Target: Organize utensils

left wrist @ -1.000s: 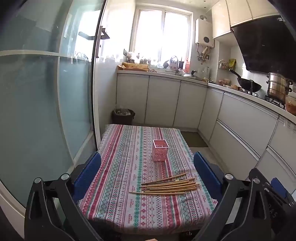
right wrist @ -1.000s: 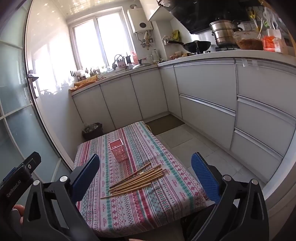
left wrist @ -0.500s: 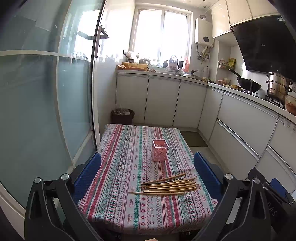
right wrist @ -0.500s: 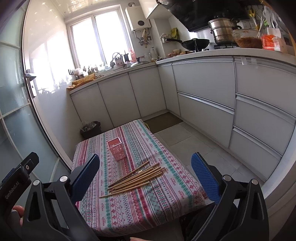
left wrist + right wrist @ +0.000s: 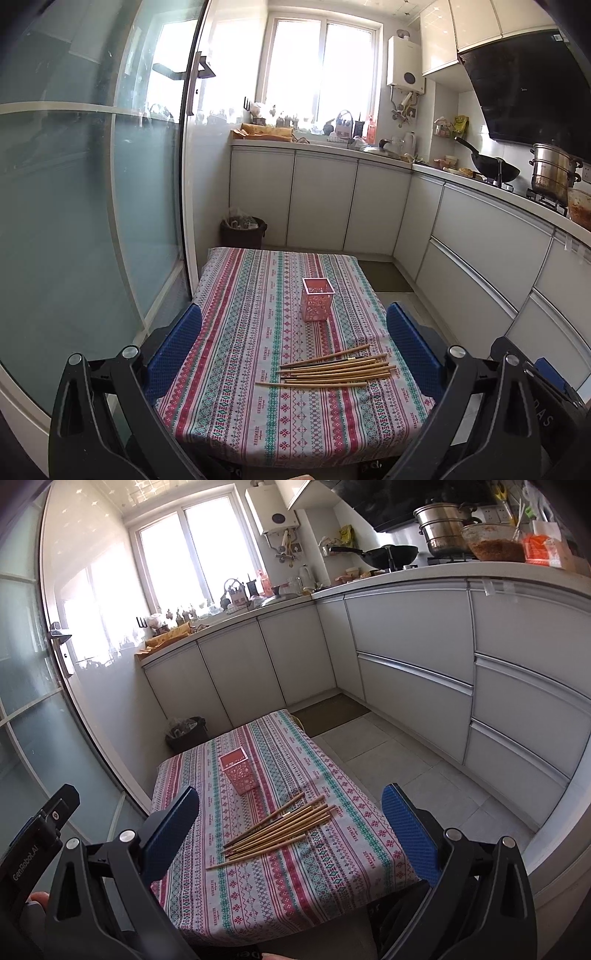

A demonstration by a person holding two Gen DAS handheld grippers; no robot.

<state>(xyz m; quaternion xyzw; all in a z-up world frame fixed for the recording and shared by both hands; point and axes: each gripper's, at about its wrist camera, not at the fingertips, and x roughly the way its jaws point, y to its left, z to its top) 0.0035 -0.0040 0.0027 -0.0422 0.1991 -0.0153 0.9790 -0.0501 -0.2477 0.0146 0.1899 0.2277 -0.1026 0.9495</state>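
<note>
Several wooden chopsticks [image 5: 332,371] lie in a loose bundle on the near right part of a small table with a striped patterned cloth [image 5: 236,332]. A pink perforated square holder [image 5: 317,304] stands upright beyond them, near the table's middle. My left gripper [image 5: 293,347] is open and empty, held high above the near edge. In the right wrist view the chopsticks [image 5: 279,827] and holder [image 5: 238,773] show again. My right gripper [image 5: 291,830] is open and empty, also well above the table.
A frosted glass sliding door [image 5: 92,221] runs along the table's left side. White kitchen cabinets [image 5: 480,258] stand to the right and at the back. A dark waste bin [image 5: 242,232] sits on the floor beyond the table. Tiled floor [image 5: 406,768] lies right of the table.
The right wrist view has tipped slightly downward and shifted, so the table sits a little lower and closer. The left gripper has barely moved. Both stay open.
</note>
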